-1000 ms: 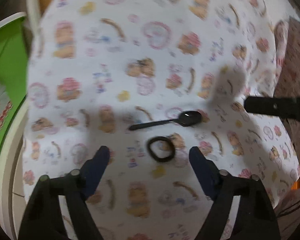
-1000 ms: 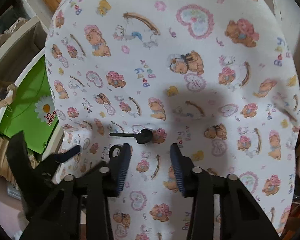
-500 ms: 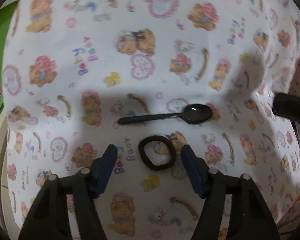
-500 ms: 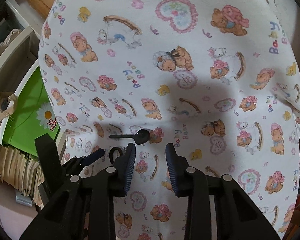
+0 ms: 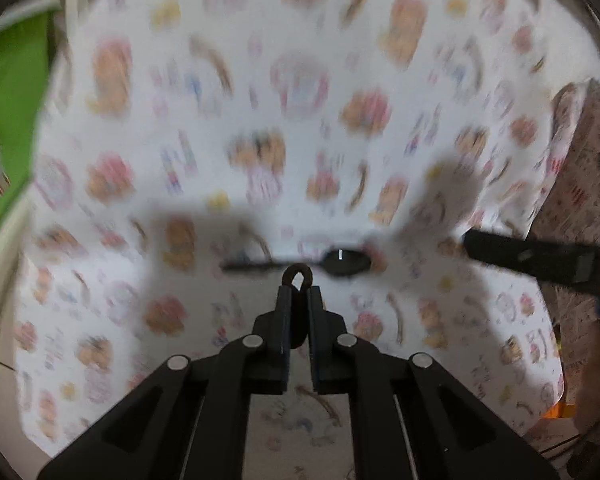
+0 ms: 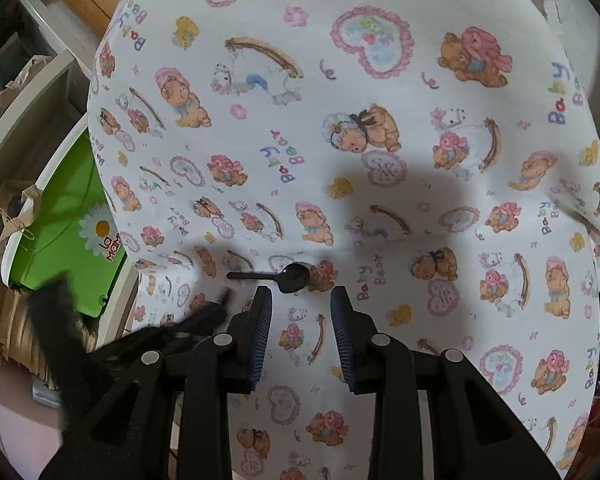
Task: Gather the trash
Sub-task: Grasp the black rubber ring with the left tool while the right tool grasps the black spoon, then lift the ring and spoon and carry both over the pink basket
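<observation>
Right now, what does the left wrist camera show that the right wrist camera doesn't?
Only the left view shows the dark hair tie, squeezed into a thin loop in the left hand-held gripper, whose jaws have just closed on it. Only the right view shows the right hand-held gripper head-on, jaws apart with nothing between them, and sharp bear prints. Both show the black spoon lying on the cloth and the green box beside it.

A white cloth [image 6: 380,140] printed with teddy bears and hearts covers a rounded surface. Left of it stands a green bin with a daisy label [image 6: 72,216], beside pale shelving [image 6: 32,112] and a wicker basket [image 6: 16,320].
</observation>
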`<state>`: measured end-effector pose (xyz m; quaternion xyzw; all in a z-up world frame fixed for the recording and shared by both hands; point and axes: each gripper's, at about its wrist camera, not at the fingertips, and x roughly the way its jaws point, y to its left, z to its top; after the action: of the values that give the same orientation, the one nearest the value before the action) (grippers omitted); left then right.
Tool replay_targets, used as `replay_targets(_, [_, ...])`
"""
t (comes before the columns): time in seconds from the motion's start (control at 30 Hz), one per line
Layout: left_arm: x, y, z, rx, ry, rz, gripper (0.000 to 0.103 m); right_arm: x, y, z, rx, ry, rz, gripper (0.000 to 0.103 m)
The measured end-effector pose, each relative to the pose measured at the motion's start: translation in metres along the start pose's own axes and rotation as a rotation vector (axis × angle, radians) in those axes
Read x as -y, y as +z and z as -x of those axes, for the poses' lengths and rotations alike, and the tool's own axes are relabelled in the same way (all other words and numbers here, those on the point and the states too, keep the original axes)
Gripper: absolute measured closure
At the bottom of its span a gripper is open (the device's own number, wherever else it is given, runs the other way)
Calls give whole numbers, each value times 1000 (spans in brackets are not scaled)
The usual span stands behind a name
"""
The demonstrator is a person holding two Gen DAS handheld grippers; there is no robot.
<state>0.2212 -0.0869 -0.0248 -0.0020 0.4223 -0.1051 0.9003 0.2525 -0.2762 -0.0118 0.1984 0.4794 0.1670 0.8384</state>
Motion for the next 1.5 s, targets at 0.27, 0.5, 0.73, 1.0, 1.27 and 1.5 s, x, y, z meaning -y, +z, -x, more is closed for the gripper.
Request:
replay_targets(0.27, [-27, 11, 43, 84, 50, 29, 97, 9, 8, -17, -24, 17, -102, 69])
replay_targets(0.5, [-61, 14, 39, 34, 73, 81, 97, 9, 12, -37, -52, -3, -142, 69])
replay_targets(0.73, [-70, 17, 48, 58, 59, 87, 97, 2, 10, -69, -86, -9, -155, 73])
replay_targets(1.0, [-79, 21, 59, 79, 54, 113, 96, -10, 7, -89, -39, -152, -178, 86])
replay_targets(1.27, [-91, 20, 60, 79, 73, 126, 96, -1, 7, -103, -104, -42, -227, 101])
replay_targets(1.5, [-97, 15, 65, 90, 91, 130, 96, -23, 8, -64, 16, -61, -59, 101])
